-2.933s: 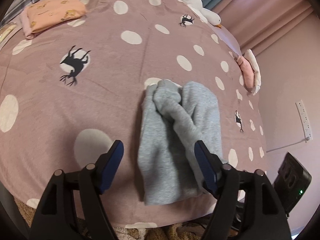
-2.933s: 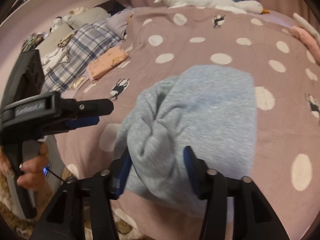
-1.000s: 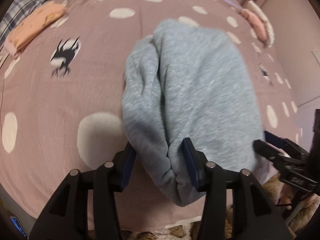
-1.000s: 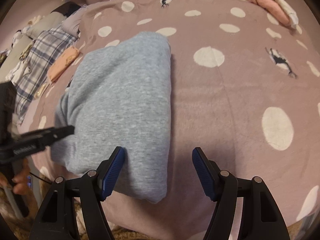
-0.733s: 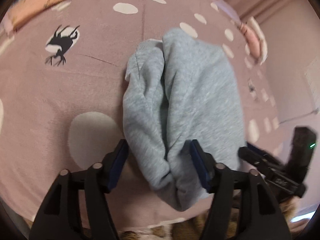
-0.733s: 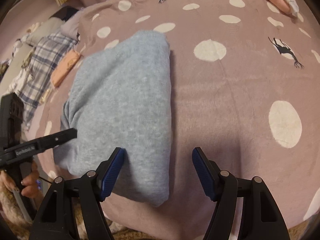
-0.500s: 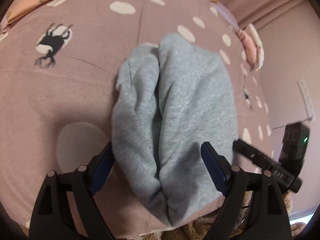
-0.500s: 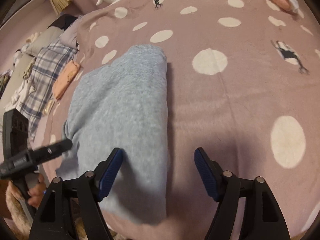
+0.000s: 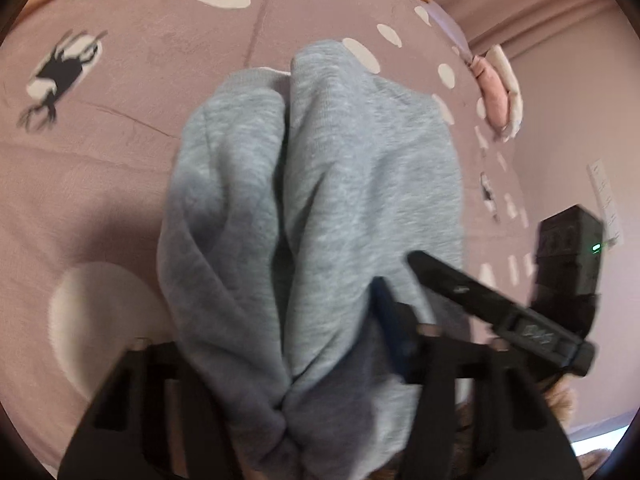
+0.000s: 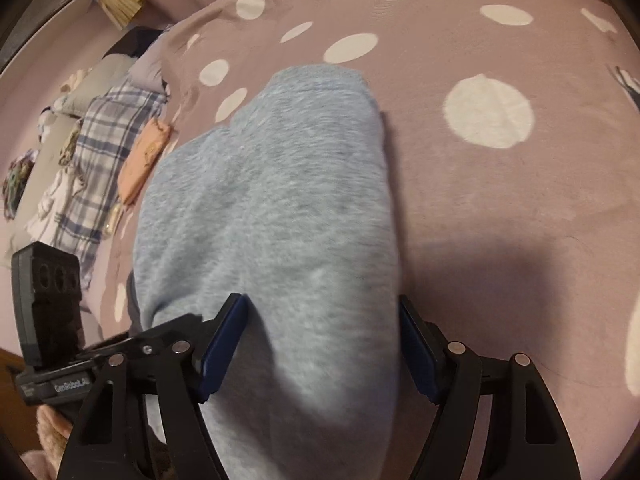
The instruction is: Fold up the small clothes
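Left gripper has just closed (apparently) on grey garment.

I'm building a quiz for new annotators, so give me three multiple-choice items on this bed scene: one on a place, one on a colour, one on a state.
1. The grey fleece garment lies on: A the plaid blanket; B the mauve white-dotted bedspread; C the floor.
2. The pads of the right gripper are: A red; B yellow; C blue.
3. The right gripper's jaws stand: A open astride the garment; B shut on nothing; C out of view.

Key: B, mauve cloth shows all round the garment; C, both pads show blue; A, one pad sits at each side of the garment's near end.
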`<state>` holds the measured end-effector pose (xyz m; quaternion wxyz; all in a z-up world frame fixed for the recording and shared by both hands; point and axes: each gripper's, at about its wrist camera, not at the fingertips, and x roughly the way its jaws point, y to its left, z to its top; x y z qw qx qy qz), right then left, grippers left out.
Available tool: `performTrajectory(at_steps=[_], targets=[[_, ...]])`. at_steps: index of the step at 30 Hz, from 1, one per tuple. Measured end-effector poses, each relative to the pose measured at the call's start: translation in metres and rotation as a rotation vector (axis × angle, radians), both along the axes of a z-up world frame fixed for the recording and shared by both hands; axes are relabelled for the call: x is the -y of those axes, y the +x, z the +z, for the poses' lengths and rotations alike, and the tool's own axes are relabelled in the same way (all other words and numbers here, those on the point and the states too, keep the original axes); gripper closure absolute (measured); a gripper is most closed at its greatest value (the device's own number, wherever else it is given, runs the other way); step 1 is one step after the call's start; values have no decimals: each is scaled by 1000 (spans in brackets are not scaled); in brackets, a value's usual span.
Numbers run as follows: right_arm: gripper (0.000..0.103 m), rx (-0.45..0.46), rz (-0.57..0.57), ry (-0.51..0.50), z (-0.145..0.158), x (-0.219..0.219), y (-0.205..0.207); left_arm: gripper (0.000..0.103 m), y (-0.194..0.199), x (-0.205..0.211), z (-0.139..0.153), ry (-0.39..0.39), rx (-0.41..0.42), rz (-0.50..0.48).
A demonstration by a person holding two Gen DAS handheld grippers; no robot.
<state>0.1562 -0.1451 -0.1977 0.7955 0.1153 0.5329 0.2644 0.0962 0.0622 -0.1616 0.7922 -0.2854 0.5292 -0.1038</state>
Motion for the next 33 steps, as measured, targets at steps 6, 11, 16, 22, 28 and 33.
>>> performTrajectory(at_steps=[6,11,16,22,28,33], targets=[[71,8,13,56,11,7,-1,73,-2,12,25,78,47,16],[76,98,7,47,40,18,-11,78,-3,26,56,71,138,-13],[77,182,-28,40,64,35,-14,78,2,49,84,109,241,-70],[77,242,-92,5,76,55,-13,78,13,73,79,70,242,-109],[77,215,-138,-30,59,71,-3,78,29,101,61,105,199,-147],[76,166,-153,-28,41,80,6,77,40,111,44,136,160,-170]])
